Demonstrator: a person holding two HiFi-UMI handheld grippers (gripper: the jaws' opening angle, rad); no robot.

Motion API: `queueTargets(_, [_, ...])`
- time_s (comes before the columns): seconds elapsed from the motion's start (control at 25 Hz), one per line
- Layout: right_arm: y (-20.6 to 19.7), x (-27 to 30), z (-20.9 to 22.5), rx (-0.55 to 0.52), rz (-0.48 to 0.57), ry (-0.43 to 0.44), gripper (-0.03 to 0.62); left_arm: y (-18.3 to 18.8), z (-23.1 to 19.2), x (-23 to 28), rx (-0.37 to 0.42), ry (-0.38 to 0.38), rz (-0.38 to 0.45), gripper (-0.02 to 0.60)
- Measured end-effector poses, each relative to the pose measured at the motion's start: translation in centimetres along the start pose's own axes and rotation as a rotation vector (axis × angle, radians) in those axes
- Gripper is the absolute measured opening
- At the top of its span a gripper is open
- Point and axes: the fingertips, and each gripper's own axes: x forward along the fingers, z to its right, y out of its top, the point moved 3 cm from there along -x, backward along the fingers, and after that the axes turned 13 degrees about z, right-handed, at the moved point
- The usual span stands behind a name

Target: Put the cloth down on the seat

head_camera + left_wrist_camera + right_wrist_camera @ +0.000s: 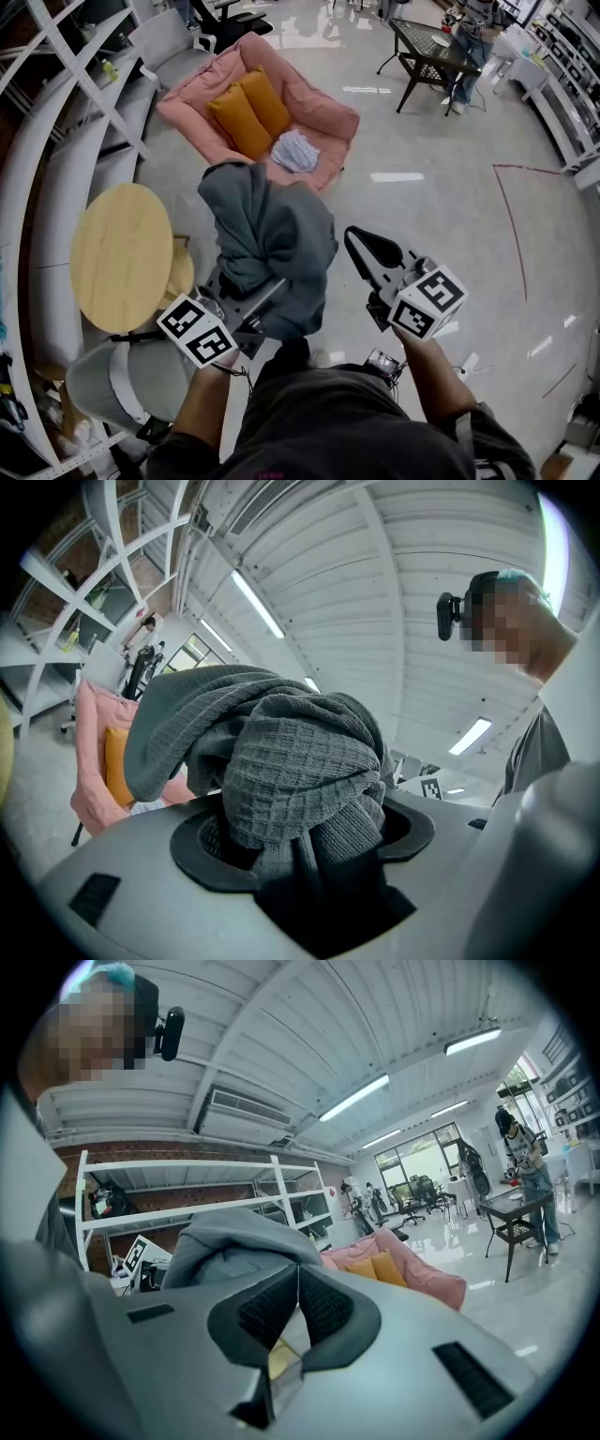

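Cloth (267, 239) covers most of the left gripper (305, 834) in the head view, so only its body and marker cube (197, 330) show below the grey bundle; where the fingertips end cannot be made out there. The left gripper view settles it: the dark pads stand fairly wide apart and clamp a thick wad of the knitted grey fabric, which bulges out above them and blocks much of the room beyond. The right gripper (359, 242) holds nothing; its black jaws meet at the tips, with only a thin slit lower down. Both forearms (202, 412) reach forward from the bottom edge of the head view, cut off at the elbows, with the grippers side by side and pointing roughly level toward the pink seat (319, 108). The cloth hangs in the air above the glossy floor (422, 206), well short of that seat, which carries two orange cushions (248, 112) and a folded pale fabric (295, 150). A round wooden table (122, 253) stands just left of the left gripper.
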Motion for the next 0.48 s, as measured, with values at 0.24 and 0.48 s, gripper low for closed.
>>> queueTargets(0.24, [-0.5, 5.7, 2.5, 0.003, -0.012, -0.023, 0.017, 2.2, -5.6, 2.2, -0.025, -0.010, -0.012, 0.342])
queueTargets(0.48, [-0.6, 11.2, 4.0, -0.001, -0.012, -0.045, 0.017, 4.9, -10.9, 3.7, -0.034, -0.025, -0.017, 0.342])
